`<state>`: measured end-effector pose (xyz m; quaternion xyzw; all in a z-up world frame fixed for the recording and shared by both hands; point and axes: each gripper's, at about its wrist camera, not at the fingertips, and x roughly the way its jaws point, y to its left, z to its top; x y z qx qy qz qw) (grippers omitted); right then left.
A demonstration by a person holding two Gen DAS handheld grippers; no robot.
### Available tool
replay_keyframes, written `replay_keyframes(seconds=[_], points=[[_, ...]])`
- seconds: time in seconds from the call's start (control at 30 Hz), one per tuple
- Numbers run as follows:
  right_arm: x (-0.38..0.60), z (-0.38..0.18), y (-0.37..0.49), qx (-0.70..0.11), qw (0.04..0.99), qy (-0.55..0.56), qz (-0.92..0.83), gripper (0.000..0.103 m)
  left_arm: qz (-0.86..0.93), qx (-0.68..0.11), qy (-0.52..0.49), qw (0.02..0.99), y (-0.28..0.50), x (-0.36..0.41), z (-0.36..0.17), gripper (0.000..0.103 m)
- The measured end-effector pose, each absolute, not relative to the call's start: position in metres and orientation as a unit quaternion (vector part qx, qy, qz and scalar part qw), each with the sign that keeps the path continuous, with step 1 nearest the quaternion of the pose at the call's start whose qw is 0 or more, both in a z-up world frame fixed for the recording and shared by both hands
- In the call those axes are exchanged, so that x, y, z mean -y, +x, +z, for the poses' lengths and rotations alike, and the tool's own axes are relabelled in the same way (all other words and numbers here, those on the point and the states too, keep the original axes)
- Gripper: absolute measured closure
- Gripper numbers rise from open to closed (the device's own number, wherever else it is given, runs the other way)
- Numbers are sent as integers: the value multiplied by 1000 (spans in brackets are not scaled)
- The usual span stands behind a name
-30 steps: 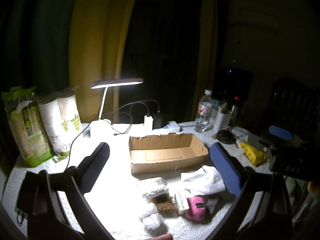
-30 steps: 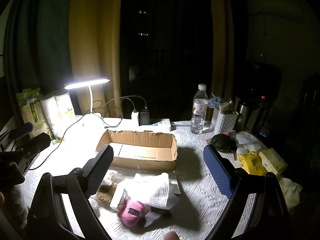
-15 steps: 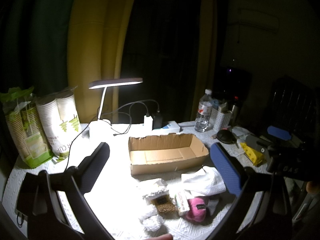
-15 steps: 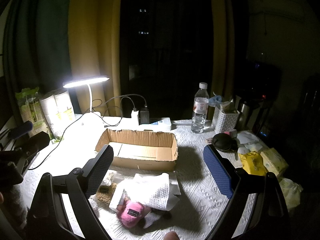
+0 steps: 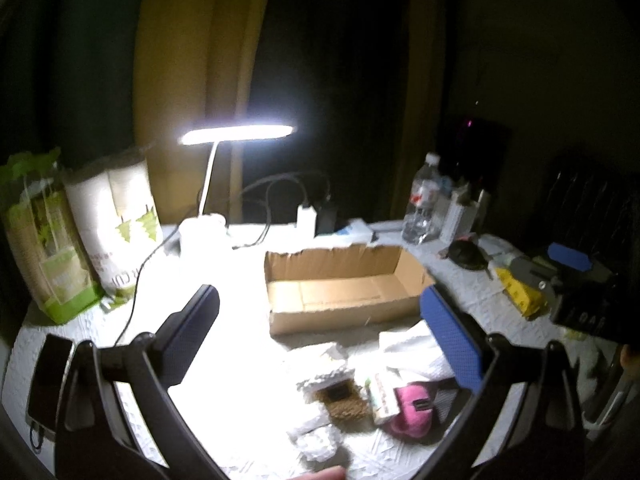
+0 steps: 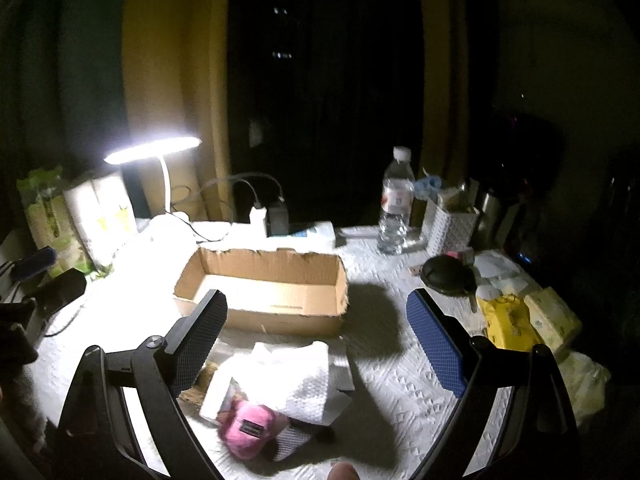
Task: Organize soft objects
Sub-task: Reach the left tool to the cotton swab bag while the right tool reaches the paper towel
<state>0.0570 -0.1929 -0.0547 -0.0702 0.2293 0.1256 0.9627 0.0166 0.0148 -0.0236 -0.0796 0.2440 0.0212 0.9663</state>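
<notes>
An open cardboard box [image 5: 340, 292] [image 6: 264, 292] sits mid-table with nothing in it. In front of it lies a pile of soft things: a pink plush piece [image 5: 412, 408] [image 6: 250, 430], a white waffle cloth [image 5: 416, 350] [image 6: 292, 380], a brown fuzzy piece [image 5: 344, 402] and white fluffy bits [image 5: 320, 368]. My left gripper [image 5: 324, 336] hovers open above and behind the pile. My right gripper [image 6: 320, 336] is open too, over the cloth, holding nothing. The right gripper also shows at the right edge [image 5: 576, 280] of the left wrist view.
A lit desk lamp [image 5: 236, 132] stands at the back left beside packs of paper cups [image 5: 120, 224]. A water bottle [image 6: 396, 204], a white holder [image 6: 450, 226], a black round case [image 6: 446, 276] and yellow packets [image 6: 508, 322] crowd the right. Cables and chargers [image 6: 268, 212] lie behind the box.
Both views have shifted down and closer to the table, with motion blur. The box and pile sit larger and lower. Both grippers stay open.
</notes>
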Motion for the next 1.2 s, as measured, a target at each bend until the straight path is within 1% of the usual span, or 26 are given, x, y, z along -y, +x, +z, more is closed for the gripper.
replay_keyframes(seconds=[0.5,0.63,0.7,0.77,0.9,0.97,1.13,1.2], points=[[191,-131,100,-329,928,-86,150,10,14,-359,-79,930,70,-21,-111,2],[188,-145,109,-344,921,-87,158,10,15,-377,-81,923,78,-21,-129,2],[185,-148,113,-347,919,-88,164,12,13,-384,-80,920,82,-20,-135,2],[182,-153,118,-352,916,-90,170,16,9,-389,-81,918,87,-18,-141,2],[179,-160,126,-361,911,-93,178,18,0,-396,-82,914,99,-14,-145,2],[179,-160,130,-362,911,-90,179,27,-3,-401,-82,913,107,-12,-146,2],[169,-157,135,-350,908,-97,209,28,-6,-423,-80,903,128,-8,-158,2],[159,-158,137,-349,904,-105,223,30,-9,-434,-80,897,135,-7,-165,2]])
